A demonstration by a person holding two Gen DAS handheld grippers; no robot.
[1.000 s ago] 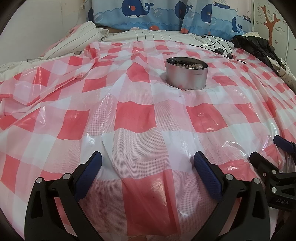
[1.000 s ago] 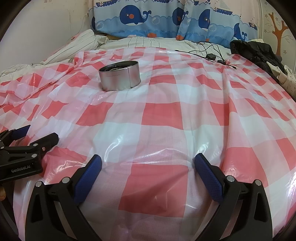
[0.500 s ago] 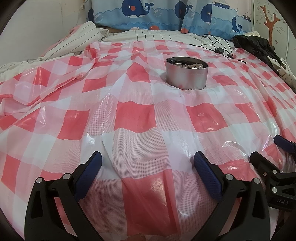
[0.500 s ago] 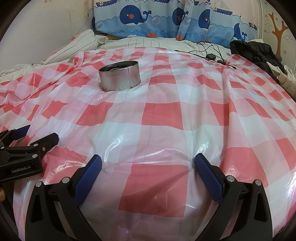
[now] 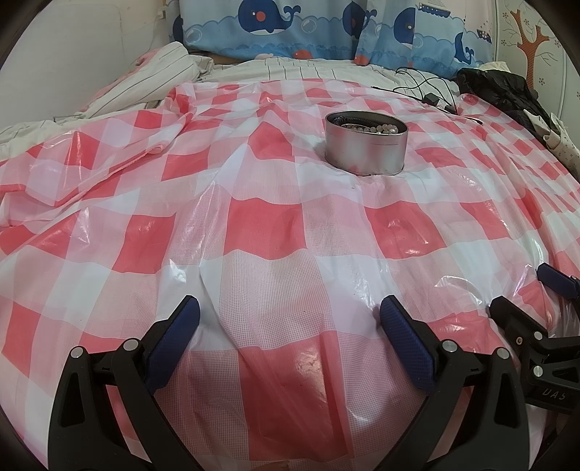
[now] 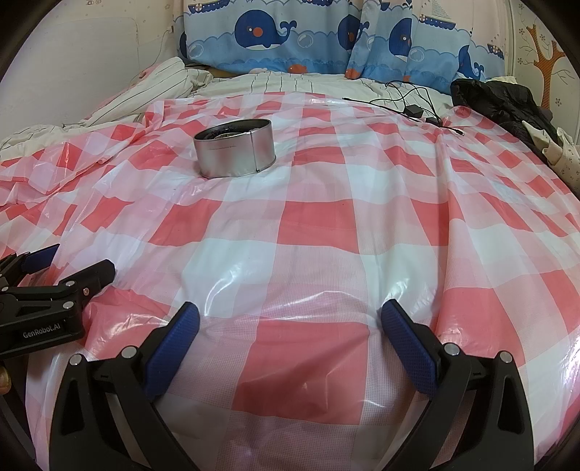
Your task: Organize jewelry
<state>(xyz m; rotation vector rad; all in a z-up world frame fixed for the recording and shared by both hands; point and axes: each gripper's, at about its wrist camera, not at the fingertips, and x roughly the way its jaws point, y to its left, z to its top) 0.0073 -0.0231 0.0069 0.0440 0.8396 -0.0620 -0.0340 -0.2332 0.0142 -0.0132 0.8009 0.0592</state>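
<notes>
A round silver tin stands on the red-and-white checked plastic sheet over the bed. Pearl beads and dark jewelry lie inside it. It also shows in the right wrist view, far left of centre. My left gripper is open and empty, low over the sheet, well short of the tin. My right gripper is open and empty, beside the left one. Each gripper shows at the edge of the other's view, the right one and the left one.
Whale-print pillows stand at the head of the bed. A striped blanket is bunched at the far left. Black cables with a charger and a dark garment lie at the far right.
</notes>
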